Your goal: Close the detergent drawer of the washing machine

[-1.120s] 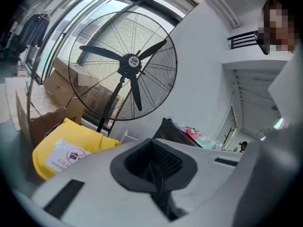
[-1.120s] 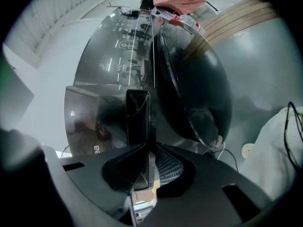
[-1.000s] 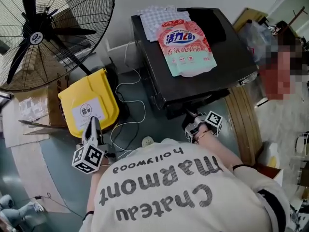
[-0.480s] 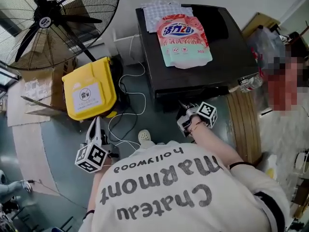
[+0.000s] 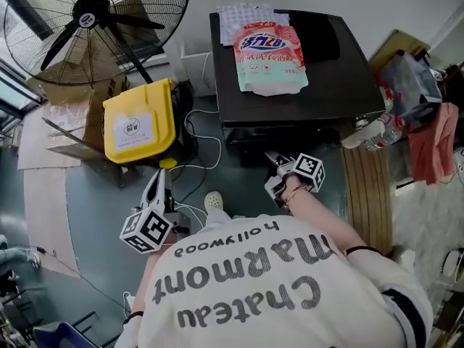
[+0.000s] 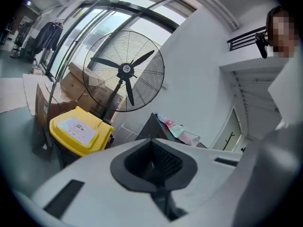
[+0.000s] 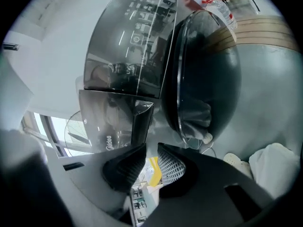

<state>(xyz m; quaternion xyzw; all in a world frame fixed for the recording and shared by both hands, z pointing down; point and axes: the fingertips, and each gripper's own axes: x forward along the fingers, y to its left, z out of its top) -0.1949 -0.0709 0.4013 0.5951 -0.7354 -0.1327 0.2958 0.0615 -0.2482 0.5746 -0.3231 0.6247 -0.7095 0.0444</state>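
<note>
Right gripper (image 5: 276, 159) sits at the centre of the head view, just in front of the dark washing machine (image 5: 341, 78), its marker cube turned up toward the camera. In its own view the right gripper (image 7: 150, 162) has its jaws only narrowly apart, with nothing between them. The detergent drawer (image 7: 141, 121) lies just beyond the jaw tips, near the middle of that frame. Its dark front corner seems to stand a little out from the glossy control panel (image 7: 135, 37), though I cannot tell how far. I also cannot tell whether the tips touch it. The round door (image 7: 208, 74) fills the right of that frame, with laundry behind the glass.

Lower left in the head view, the left gripper (image 5: 155, 187) hangs over the floor, well apart from the machine, pointing toward a yellow bin (image 5: 138, 125). In its own view the left gripper (image 6: 154, 163) has its jaws closed together and empty.

A pink and green detergent bag (image 5: 268, 53) lies on top of the machine, beside a checked cloth (image 5: 243, 13). A large fan (image 5: 90, 20) stands in the upper left of the frame. A white cable (image 5: 203, 151) loops across the floor between the bin and the machine, and a white shoe (image 5: 212, 201) shows below it
</note>
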